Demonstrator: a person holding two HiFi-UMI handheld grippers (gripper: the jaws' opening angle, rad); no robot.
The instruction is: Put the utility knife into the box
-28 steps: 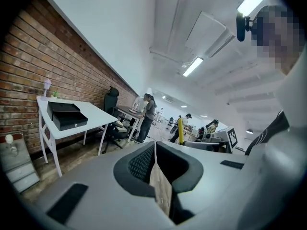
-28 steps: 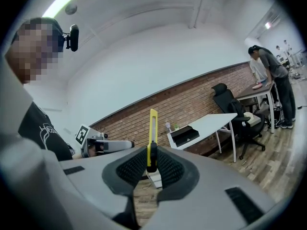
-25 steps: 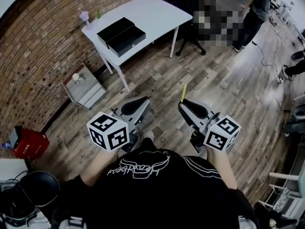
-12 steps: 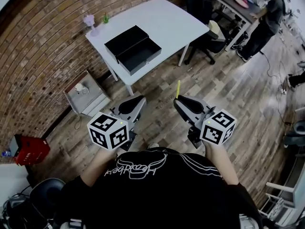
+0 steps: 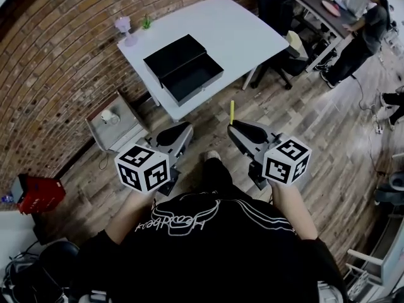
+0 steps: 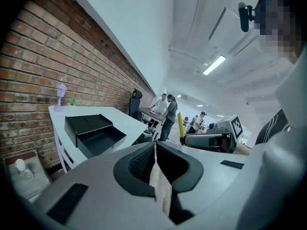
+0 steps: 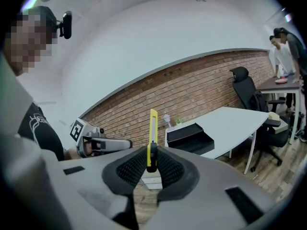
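A black box (image 5: pixel 183 70) lies open on the white table (image 5: pixel 246 33), its lid flat beside its tray. The yellow utility knife (image 5: pixel 231 110) stands upright in my right gripper (image 5: pixel 232 126), which is shut on its lower end. In the right gripper view the knife (image 7: pixel 153 128) rises from between the pads, with the box (image 7: pixel 189 137) ahead and to the right. My left gripper (image 5: pixel 186 131) is beside it, shut and holding nothing. Both grippers hang over the wooden floor, short of the table's near edge. The left gripper view shows the box (image 6: pixel 93 131) ahead on the left.
A small fan (image 5: pixel 124 29) and a tiny plant (image 5: pixel 146 23) stand at the table's far corner by the brick wall. A grey low shelf (image 5: pixel 113 122) and a red crate (image 5: pixel 38 192) sit along the wall. An office chair (image 7: pixel 249 92), a desk and people are at the right.
Both grippers have moved forward toward the table, which now sits closer and more central. The knife stays clamped in the right gripper.
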